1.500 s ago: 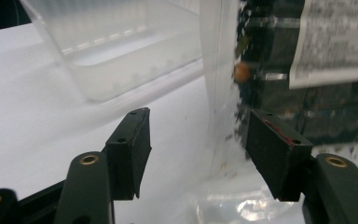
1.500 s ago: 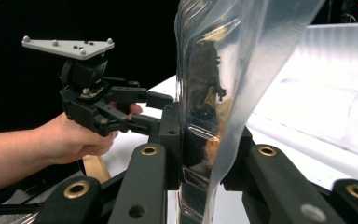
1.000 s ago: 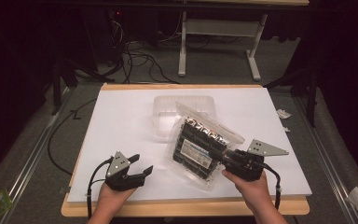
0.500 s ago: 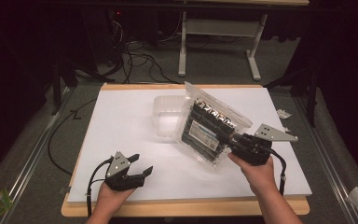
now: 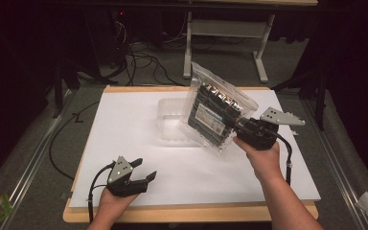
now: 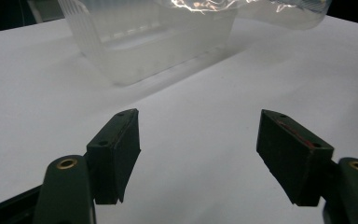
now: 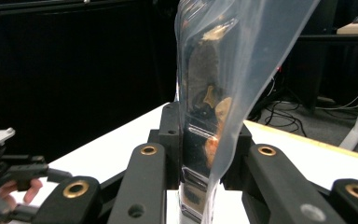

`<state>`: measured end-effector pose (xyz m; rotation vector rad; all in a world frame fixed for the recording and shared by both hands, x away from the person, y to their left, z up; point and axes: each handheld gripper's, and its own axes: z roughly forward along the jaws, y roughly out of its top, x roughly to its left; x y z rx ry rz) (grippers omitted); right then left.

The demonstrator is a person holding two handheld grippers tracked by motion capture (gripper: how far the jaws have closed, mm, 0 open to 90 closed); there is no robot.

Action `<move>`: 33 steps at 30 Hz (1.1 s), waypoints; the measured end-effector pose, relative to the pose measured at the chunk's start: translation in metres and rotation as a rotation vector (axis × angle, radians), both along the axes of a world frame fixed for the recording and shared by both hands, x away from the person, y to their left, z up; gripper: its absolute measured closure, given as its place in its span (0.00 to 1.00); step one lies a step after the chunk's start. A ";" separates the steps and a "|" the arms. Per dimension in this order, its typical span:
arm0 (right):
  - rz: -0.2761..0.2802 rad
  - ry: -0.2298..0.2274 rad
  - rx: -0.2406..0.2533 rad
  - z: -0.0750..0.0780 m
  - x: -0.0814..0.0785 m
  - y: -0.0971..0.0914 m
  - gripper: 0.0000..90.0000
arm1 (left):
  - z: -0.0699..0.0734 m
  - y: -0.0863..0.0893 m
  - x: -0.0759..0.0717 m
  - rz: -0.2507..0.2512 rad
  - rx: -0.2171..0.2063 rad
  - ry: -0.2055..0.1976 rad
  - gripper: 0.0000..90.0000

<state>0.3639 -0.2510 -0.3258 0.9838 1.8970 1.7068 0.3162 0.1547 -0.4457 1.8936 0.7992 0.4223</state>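
Note:
My right gripper (image 5: 236,130) is shut on the lower edge of a clear plastic bag (image 5: 215,112) packed with dark flat items. The bag hangs tilted, nearly upright, off the table and over the right side of a clear plastic container (image 5: 170,125). In the right gripper view the bag (image 7: 223,70) rises straight up from between the closed jaws of the right gripper (image 7: 205,156). My left gripper (image 5: 145,168) rests low near the table's front edge, open with nothing in it. In the left gripper view its pads (image 6: 119,144) stand wide apart over bare white table, and the container (image 6: 140,42) lies ahead.
The white tabletop (image 5: 124,129) has a wooden rim at the front and back. Beyond the far edge are cables (image 5: 139,57) on the floor and a white table frame (image 5: 225,28). A metal rail (image 5: 28,163) runs along the floor at the left.
The right gripper has lifted the bag off the table and swung it from lying flat to nearly upright, moving up and away. The left gripper has stayed put.

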 end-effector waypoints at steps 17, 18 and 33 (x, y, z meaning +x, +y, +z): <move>-0.028 -0.013 -0.024 0.013 0.050 0.021 0.85 | 0.001 0.004 -0.003 -0.018 -0.003 -0.009 0.34; -0.027 -0.011 -0.025 0.013 0.053 0.023 0.85 | 0.001 0.004 -0.003 -0.018 -0.003 -0.009 0.34; -0.037 0.000 -0.044 0.007 0.088 0.038 0.85 | 0.001 0.008 -0.004 -0.010 0.006 -0.007 0.34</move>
